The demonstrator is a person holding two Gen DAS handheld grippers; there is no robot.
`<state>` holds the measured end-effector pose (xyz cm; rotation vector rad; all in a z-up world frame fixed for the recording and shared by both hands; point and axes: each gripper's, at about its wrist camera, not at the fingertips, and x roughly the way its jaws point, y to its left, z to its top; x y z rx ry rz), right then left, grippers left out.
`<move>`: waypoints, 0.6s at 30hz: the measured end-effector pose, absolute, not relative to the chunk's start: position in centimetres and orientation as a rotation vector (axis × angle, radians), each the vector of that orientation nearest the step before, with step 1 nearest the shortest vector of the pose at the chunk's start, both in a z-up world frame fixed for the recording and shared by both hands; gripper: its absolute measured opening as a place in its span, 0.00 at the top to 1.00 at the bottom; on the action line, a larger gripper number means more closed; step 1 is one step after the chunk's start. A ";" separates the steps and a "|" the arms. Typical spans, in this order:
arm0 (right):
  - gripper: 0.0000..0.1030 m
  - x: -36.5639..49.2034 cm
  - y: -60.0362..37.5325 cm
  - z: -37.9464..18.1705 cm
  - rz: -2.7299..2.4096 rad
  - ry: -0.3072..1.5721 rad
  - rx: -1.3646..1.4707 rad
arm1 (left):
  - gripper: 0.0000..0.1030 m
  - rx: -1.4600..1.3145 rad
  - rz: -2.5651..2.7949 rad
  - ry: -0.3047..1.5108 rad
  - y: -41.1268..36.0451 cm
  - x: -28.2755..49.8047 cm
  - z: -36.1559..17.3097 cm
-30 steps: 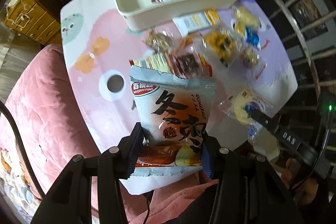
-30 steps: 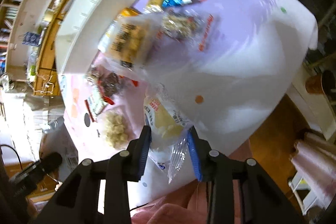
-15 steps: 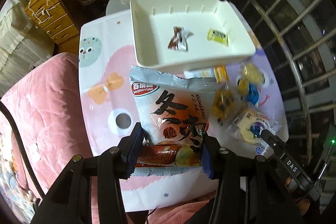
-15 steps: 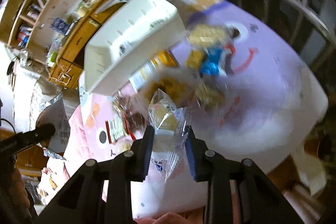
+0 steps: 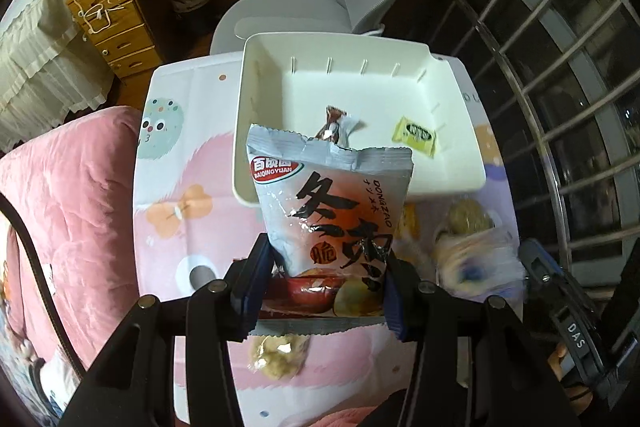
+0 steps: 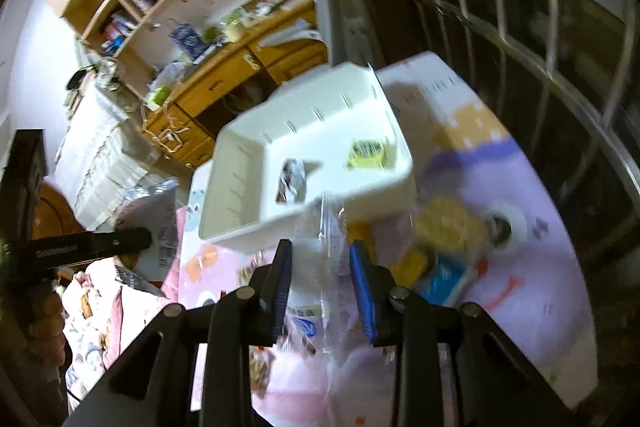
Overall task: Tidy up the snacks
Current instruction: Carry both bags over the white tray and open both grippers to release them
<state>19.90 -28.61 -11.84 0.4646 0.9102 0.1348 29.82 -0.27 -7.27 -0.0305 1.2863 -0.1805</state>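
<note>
Snacks are both off the table now: my left gripper [image 5: 326,291] clamps the chip bag [image 5: 332,211], my right gripper [image 6: 322,287] just squeezed tighter on a clear-wrapped pastry [image 6: 320,267], both nearing the white bin [image 5: 256,107].

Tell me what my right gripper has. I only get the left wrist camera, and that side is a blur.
Observer: The right gripper is shut on a clear packet; its jaws have just been closing on it.
Operator: Is it at the tray?
Observer: In the right wrist view the packet's top overlaps the white tray's near wall; I cannot tell how high it is.
Operator: Anything loose to its right?
Observer: A blue-wrapped snack lies on the purple cloth, blurred.
</note>
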 end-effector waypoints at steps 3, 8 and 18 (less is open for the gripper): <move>0.92 21.8 -29.2 -11.3 0.208 0.859 0.419 | 0.54 -0.061 -0.157 1.272 -1.1 31.2 -7.6; 0.99 24.4 -29.1 -11.3 0.324 0.839 0.353 | 0.54 -0.101 -0.133 1.223 -1.7 33.1 -8.1; 0.99 26.5 -29.1 -12.6 0.406 0.894 0.353 | 0.21 -0.178 -0.121 1.137 -1.6 35.2 -9.2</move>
